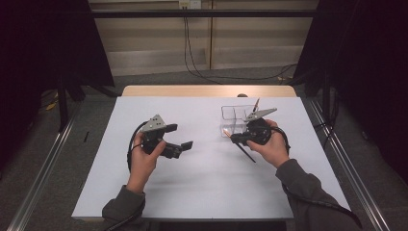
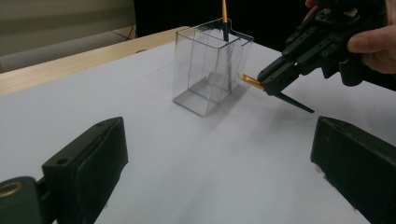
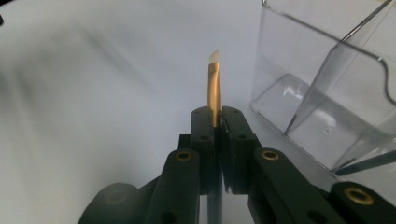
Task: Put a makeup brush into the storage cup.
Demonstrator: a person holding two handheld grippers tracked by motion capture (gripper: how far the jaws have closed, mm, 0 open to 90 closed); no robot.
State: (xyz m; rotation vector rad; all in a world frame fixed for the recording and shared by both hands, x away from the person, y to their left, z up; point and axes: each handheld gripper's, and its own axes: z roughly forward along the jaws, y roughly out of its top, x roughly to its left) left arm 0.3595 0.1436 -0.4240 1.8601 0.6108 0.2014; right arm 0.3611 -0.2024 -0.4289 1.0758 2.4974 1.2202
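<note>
My right gripper [image 1: 233, 137] [image 3: 218, 120] is shut on a thin brush [image 1: 246, 151] [image 3: 214, 86] with a gold ferrule, pale angled tip and black handle. The tip points toward the lower wall of a clear plastic divided box [image 1: 233, 117] [image 2: 209, 70] [image 3: 327, 98], just beside it. A second brush [image 1: 256, 104] [image 2: 224, 14] stands upright in the box's far compartment. My left gripper [image 1: 180, 136] [image 2: 219, 163] is held above the table to the left, its jaws wide open with nothing between them. In the left gripper view, the right gripper [image 2: 271, 83] holds the brush [image 2: 249, 80] close to the box.
A white sheet [image 1: 207, 187] covers the table, with a wooden strip [image 1: 207, 91] at the far edge. Metal rails [image 1: 43, 163] run along both sides on the floor. Cables hang at the back wall.
</note>
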